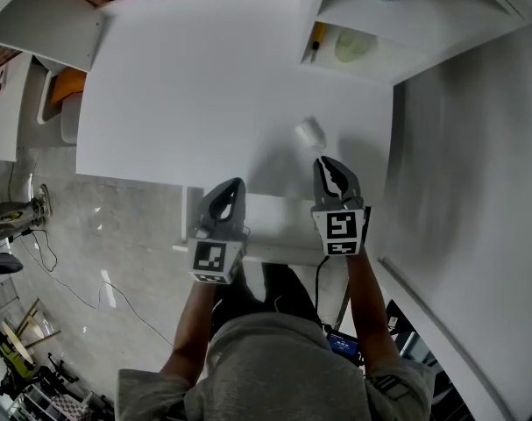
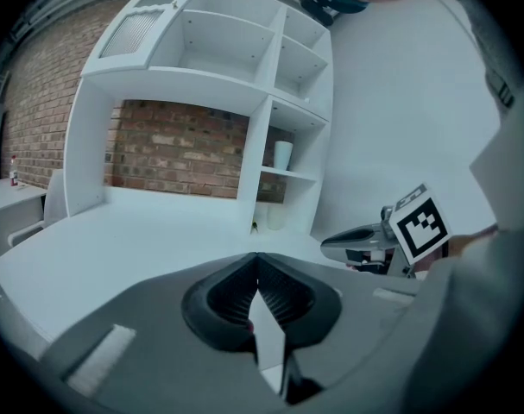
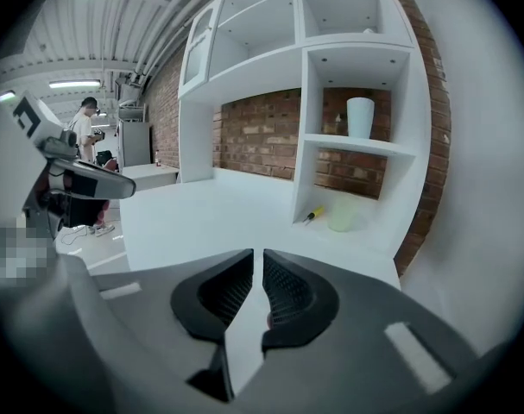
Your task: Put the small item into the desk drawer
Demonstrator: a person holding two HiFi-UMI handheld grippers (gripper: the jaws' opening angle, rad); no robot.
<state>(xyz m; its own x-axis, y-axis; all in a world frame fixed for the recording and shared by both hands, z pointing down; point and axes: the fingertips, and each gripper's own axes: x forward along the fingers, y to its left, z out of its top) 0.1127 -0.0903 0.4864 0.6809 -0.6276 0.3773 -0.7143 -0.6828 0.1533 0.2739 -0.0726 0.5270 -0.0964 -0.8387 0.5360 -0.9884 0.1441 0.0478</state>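
Left gripper (image 1: 237, 183): jaws pressed together, empty, parked at the near edge of the desk (image 1: 204, 77). Right gripper (image 1: 323, 160): jaws a sliver apart, nothing between them. Small white item (image 1: 309, 132) lies on the desk just ahead of the right gripper's tips. What looks like the pulled-out drawer (image 1: 279, 222) sits between the two grippers. Screwdriver (image 1: 317, 40) is in the shelf, well ahead of the right gripper.

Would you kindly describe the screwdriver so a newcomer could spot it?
Find the white shelf unit at the right end of the desk; look in its lowest cubby. The screwdriver lies there beside a pale green container: thin, with a yellow handle, where the container is squat.
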